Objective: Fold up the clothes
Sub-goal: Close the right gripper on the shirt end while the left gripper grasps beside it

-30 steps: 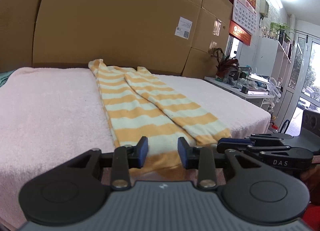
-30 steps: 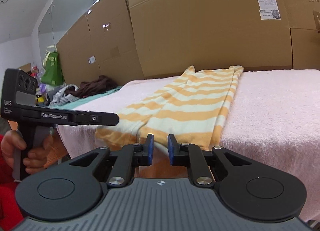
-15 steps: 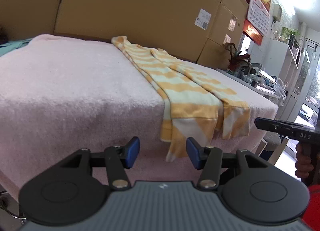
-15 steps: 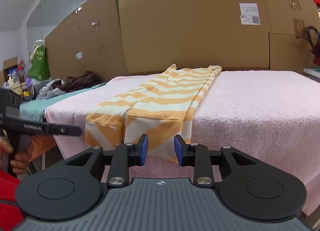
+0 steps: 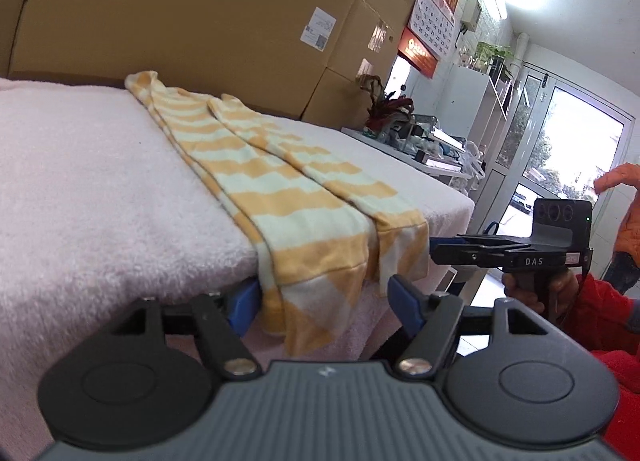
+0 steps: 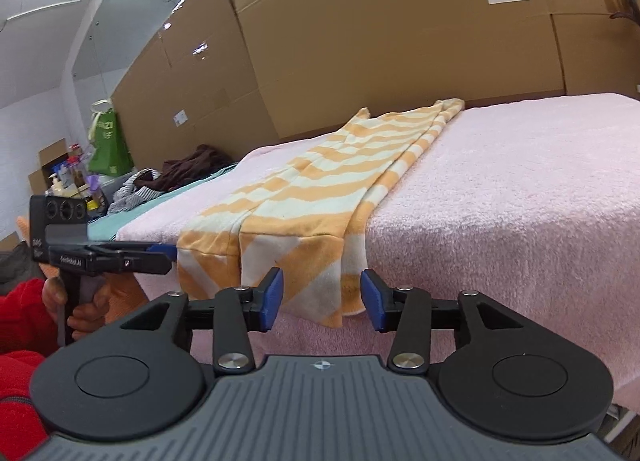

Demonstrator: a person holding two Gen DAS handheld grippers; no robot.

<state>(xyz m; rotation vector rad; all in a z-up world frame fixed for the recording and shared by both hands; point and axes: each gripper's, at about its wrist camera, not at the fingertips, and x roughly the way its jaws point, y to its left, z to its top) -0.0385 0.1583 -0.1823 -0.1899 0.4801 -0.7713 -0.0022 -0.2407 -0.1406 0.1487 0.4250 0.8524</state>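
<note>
An orange-and-white striped garment (image 5: 276, 181) (image 6: 332, 181) lies lengthwise on the pink towel-covered table (image 5: 80, 181) (image 6: 520, 189), folded into a long strip whose near end hangs over the front edge. My left gripper (image 5: 326, 307) sits just below that edge, jaws opening, with the hanging hem in front of them and untouched. My right gripper (image 6: 322, 303) is at the hem's other corner, jaws also opening, cloth hanging in the gap with the pads apart from it. Each gripper shows in the other's view, held by a hand in a red sleeve (image 5: 592, 309).
Large cardboard boxes (image 5: 200, 13) wall off the far side of the table. A cluttered desk (image 5: 420, 141) and glass door (image 5: 560, 149) lie to the right. A clothes pile (image 6: 168, 177) and green bag (image 6: 108, 145) sit at the left.
Both grippers drew back from the table top to below its front edge and opened their jaws wider. The garment's near end now hangs free over the edge.
</note>
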